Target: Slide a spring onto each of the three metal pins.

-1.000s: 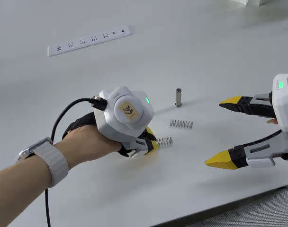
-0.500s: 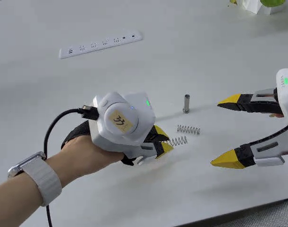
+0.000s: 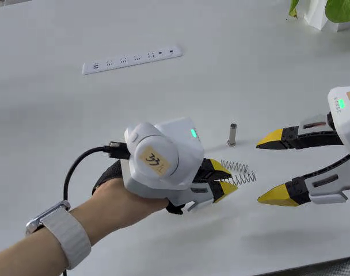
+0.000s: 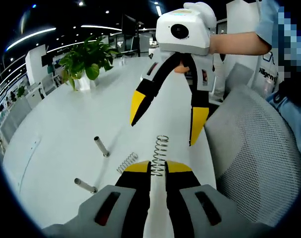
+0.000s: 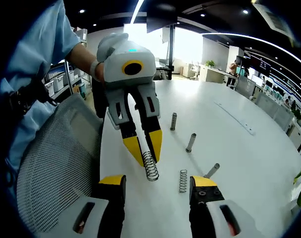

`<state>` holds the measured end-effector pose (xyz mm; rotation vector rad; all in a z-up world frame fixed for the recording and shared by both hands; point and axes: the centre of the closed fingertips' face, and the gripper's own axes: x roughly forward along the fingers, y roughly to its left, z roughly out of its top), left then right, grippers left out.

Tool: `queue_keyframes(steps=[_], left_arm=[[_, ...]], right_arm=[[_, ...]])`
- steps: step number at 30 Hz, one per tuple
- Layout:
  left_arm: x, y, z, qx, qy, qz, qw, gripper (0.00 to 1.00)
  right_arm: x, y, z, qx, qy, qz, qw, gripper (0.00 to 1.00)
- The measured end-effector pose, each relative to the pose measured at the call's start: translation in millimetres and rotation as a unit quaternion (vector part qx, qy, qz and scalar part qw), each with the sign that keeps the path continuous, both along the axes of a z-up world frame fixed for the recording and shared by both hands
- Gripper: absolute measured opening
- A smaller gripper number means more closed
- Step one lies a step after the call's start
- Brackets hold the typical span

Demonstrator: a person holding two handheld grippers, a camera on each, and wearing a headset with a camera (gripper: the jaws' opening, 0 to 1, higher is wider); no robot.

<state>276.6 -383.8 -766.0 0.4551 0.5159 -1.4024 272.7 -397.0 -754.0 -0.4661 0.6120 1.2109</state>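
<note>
Now, left hand-held gripper (image 3: 227,178) clamped on a spring (image 3: 245,178); right hand-held gripper (image 3: 259,171) opposite, jaws wide apart.

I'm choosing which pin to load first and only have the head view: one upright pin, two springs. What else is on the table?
Observer: The left gripper view has a second pin, nearer the left gripper than the upright pin.
Operator: More springs?
Observer: The right gripper view has a third spring on the table beyond the left gripper.
Operator: Anything by the right gripper?
Observer: A pin sits just past one of its jaw tips; I can't tell if it's the second one.
</note>
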Motion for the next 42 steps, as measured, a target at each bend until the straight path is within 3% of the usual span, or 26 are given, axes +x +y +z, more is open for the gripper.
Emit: queue_keyframes(steps=[15,23,31,42], left_arm=[[-9.4,-9.3,8.7,-0.039,0.003,0.004,0.9992,0.07],[-9.8,-6.6,8.7,-0.041,0.008,0.003,0.9991,0.07],[-8.9,-8.5,8.9,-0.038,0.01,-0.002,0.9992,0.07],[-11.4,-11.3,2.1,0.01,-0.015,-0.038,0.9991,0.07]], right_arm=[[-13.5,4.1,2.1,-0.01,0.039,0.055,0.9977,0.09],[-16.3,8.2,4.6,-0.013,0.045,0.071,0.9964,0.07],[-16.4,9.2,6.3,-0.043,0.037,0.083,0.9949,0.07],[-17.8,11.7,5.5,-0.103,0.03,0.117,0.9873,0.07]])
